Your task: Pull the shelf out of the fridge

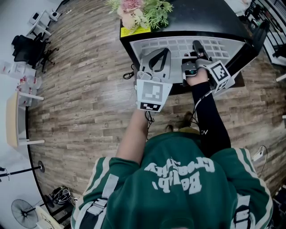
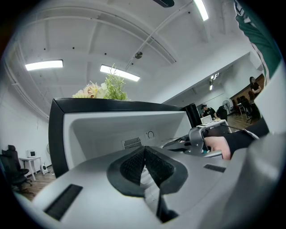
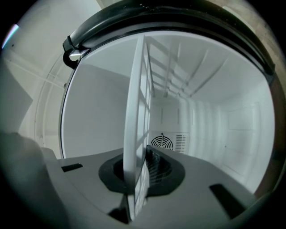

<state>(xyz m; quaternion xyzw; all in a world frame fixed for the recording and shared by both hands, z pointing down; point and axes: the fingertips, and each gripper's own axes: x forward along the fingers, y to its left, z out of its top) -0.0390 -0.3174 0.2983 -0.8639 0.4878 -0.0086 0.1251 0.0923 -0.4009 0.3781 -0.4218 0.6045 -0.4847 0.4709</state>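
Looking down from the head view, a small black fridge stands open on a brown wood-plank floor, with pink and green flowers on its top. Its white grid shelf lies in the opening, under both tongs.

From the left gripper view, the left gripper has its pads together at the tips, empty, under strip ceiling lights.

From the right gripper view, the right gripper is clamped on the shelf's near edge, and a round vent sits on the far wall.

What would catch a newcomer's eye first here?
The white wire shelf stands out first, clamped edge-on between the right gripper's fingers at the fridge mouth. Next come the flowers on the fridge's black top, and the left gripper, shut and empty, in front of the opening.
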